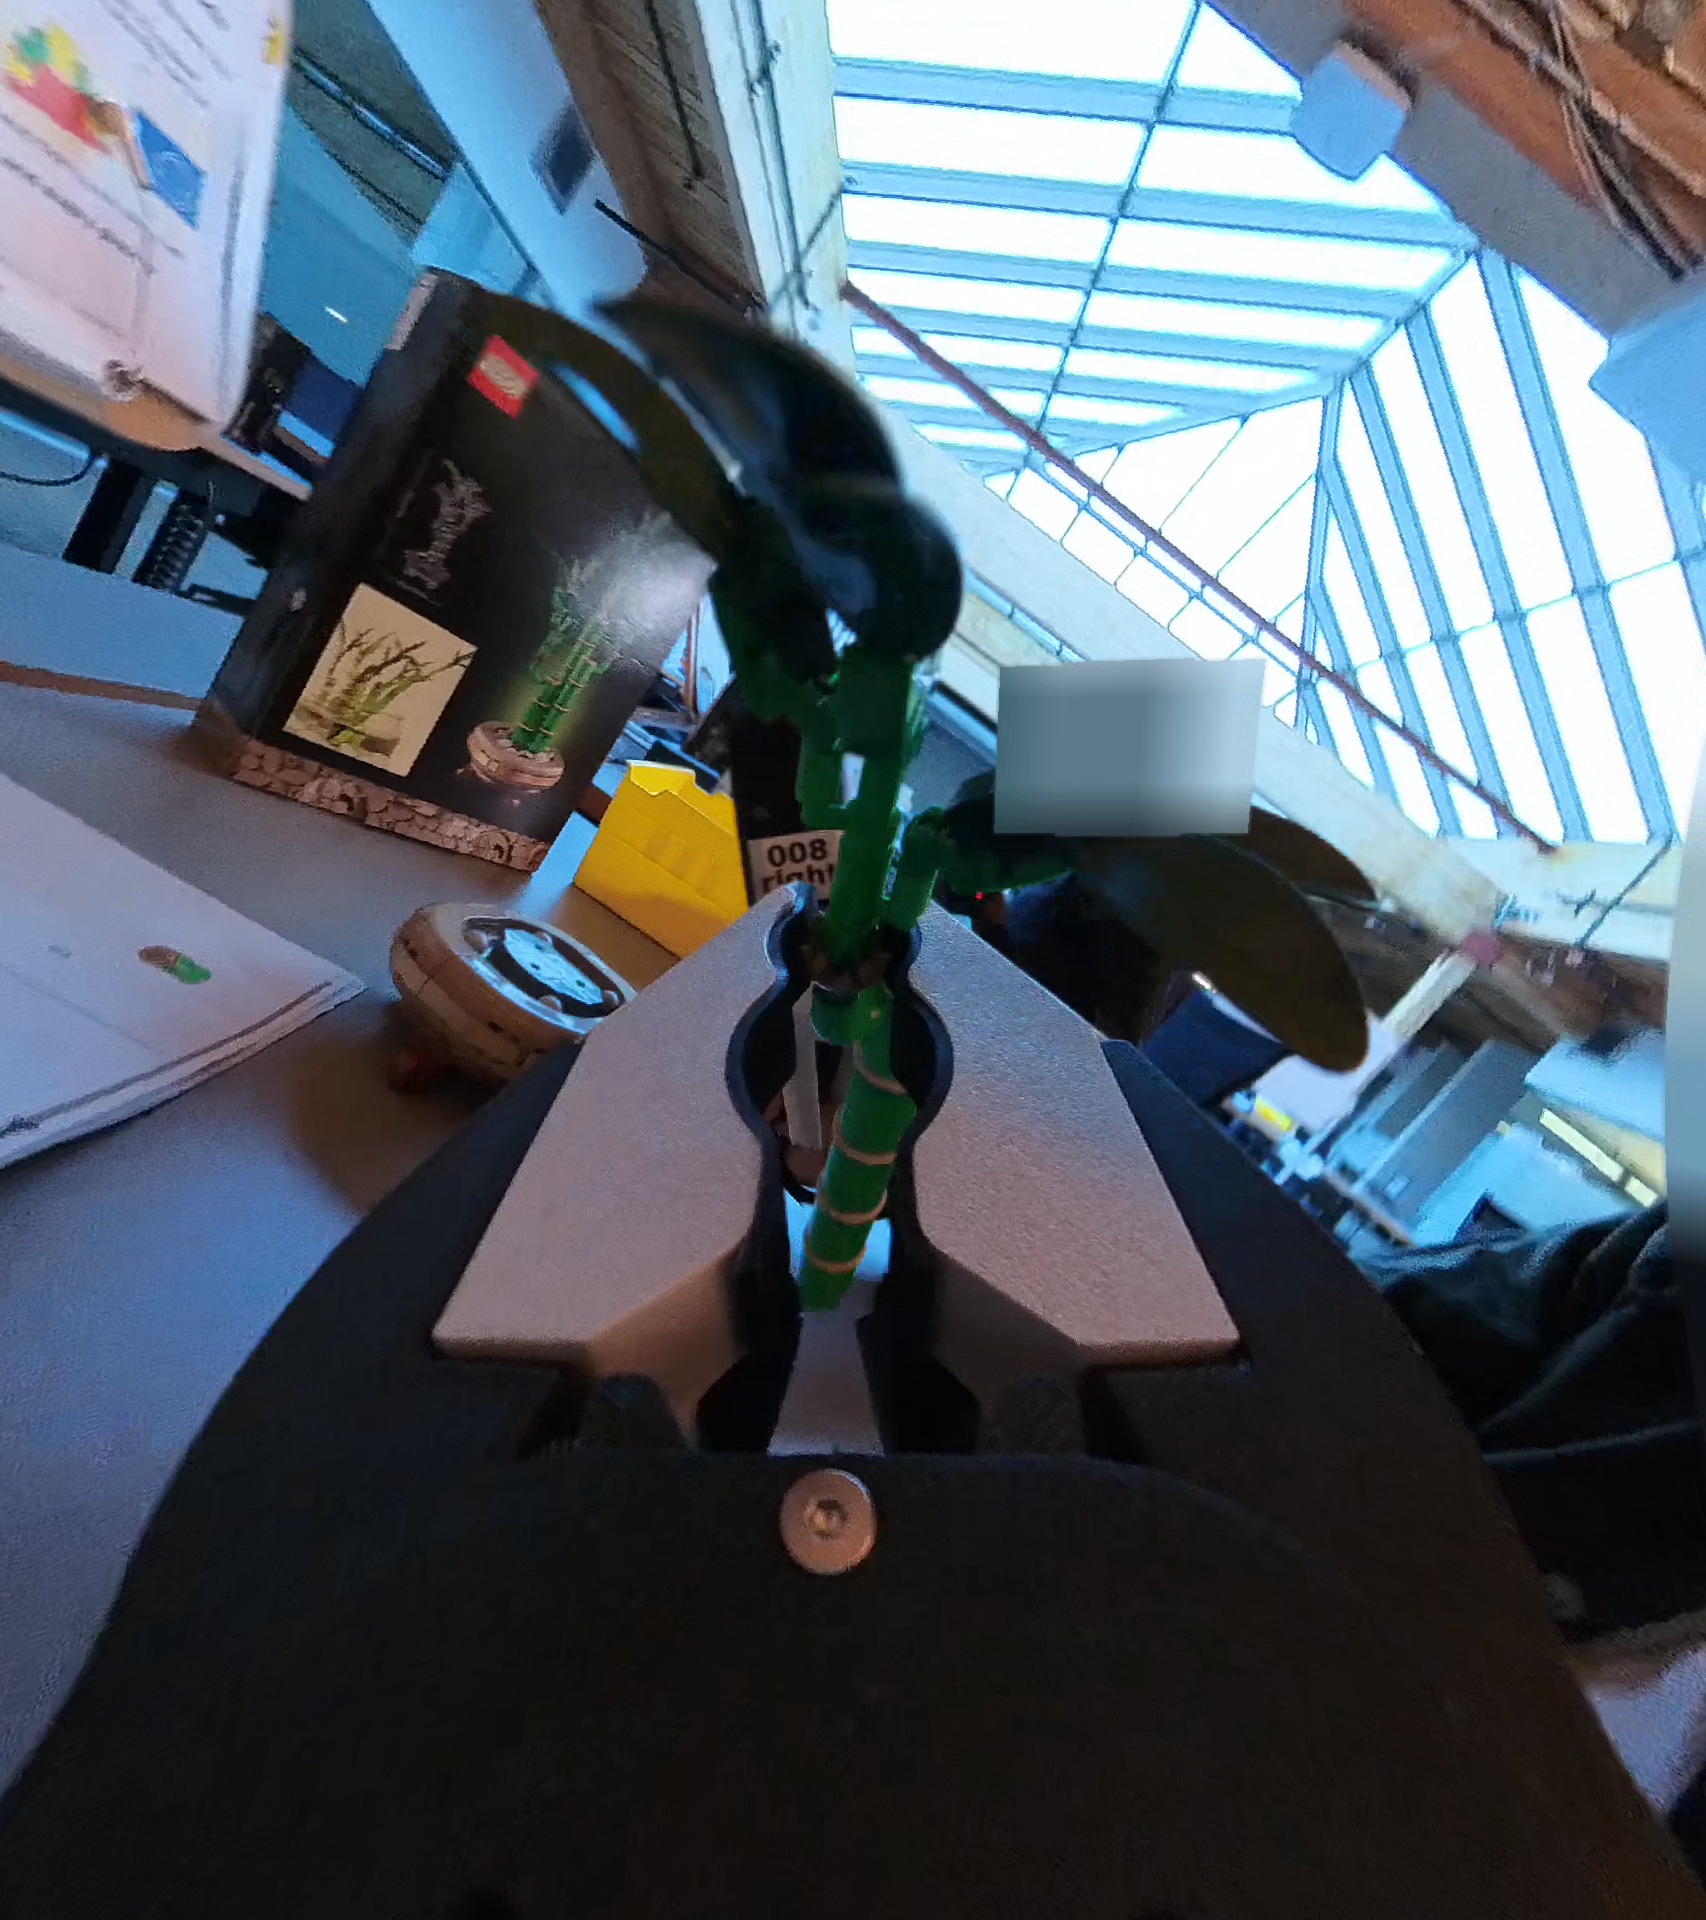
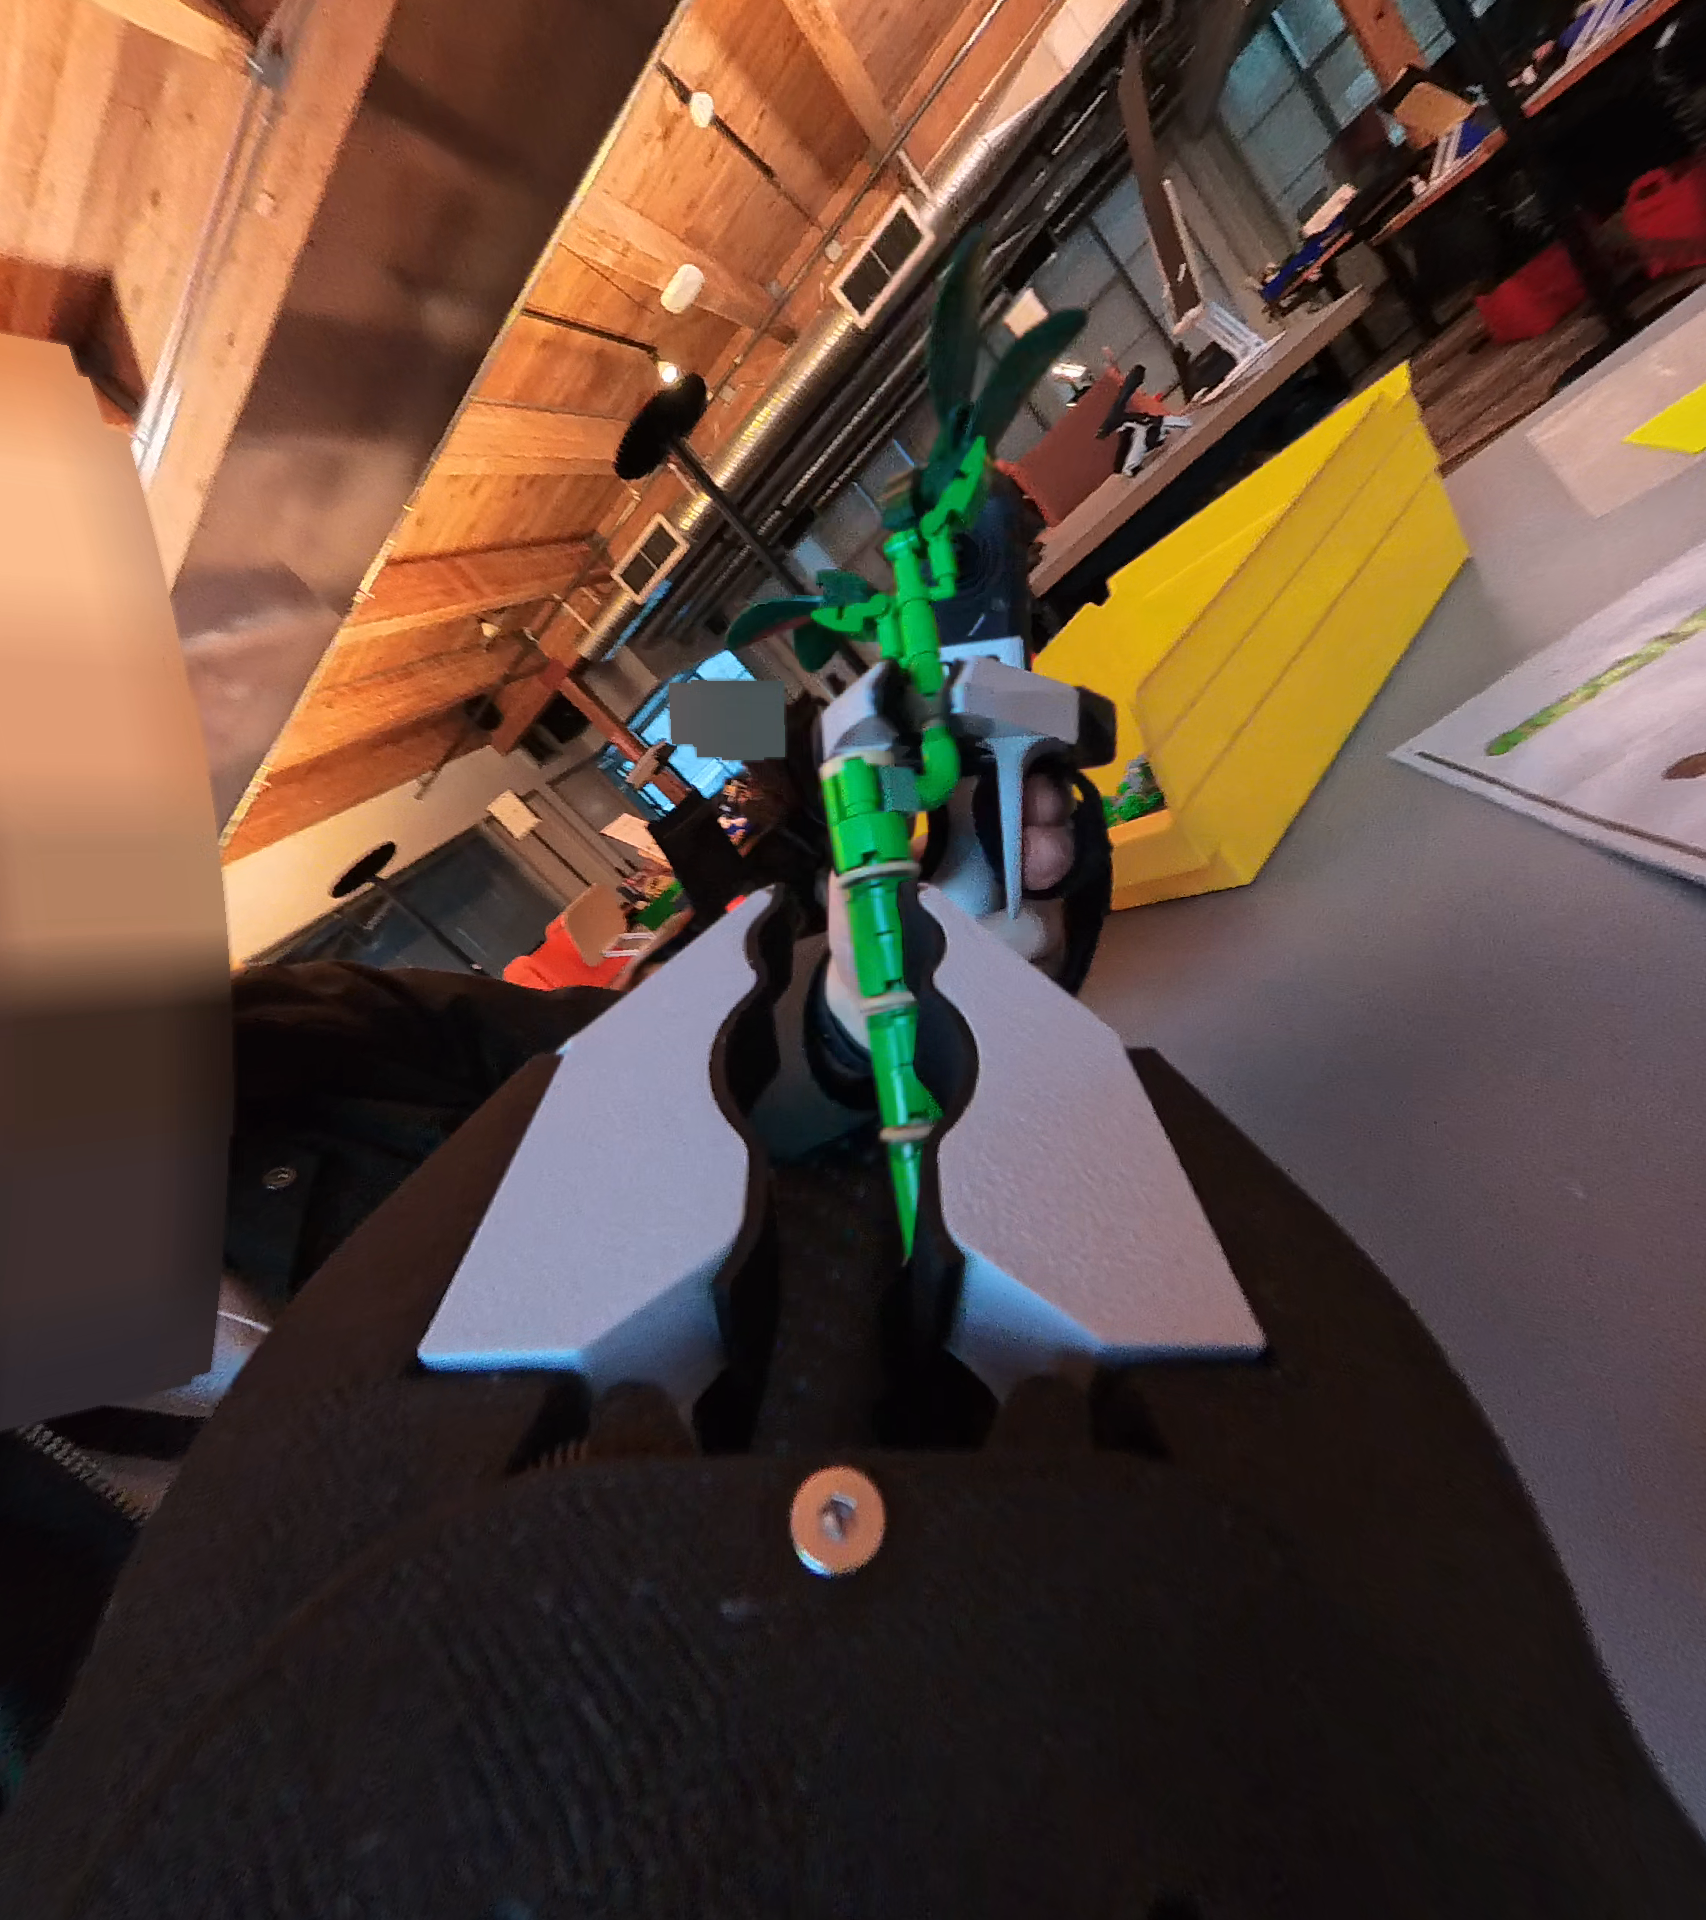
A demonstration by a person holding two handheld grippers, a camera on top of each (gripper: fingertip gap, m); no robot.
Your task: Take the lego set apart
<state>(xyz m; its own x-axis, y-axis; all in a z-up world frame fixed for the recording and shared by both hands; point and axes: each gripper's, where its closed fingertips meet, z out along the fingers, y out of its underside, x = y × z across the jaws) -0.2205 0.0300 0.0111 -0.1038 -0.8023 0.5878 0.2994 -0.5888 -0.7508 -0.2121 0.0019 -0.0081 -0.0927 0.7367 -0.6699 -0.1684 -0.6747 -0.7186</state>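
Note:
A green lego bamboo stalk (image 1: 854,1143) with tan rings and dark green leaves (image 1: 776,436) is held up in the air. My left gripper (image 1: 851,914) is shut on it, the thick lower segments running back between its grey fingers. In the right wrist view the left gripper (image 2: 932,696) clamps the stalk (image 2: 875,935) where the thin branches start. My right gripper (image 2: 846,904) is open. The stalk's pointed lower end lies between its fingers, close against the right finger (image 2: 1036,1143) and clear of the left one.
A round tan lego pot base (image 1: 506,987) sits on the grey table (image 1: 49,1351). Behind it stand the black lego box (image 1: 444,623) and a yellow bin (image 1: 662,852), which also shows in the right wrist view (image 2: 1275,665). An open instruction booklet (image 1: 49,966) lies on the table. The tips of both grippers are at nearly the same place.

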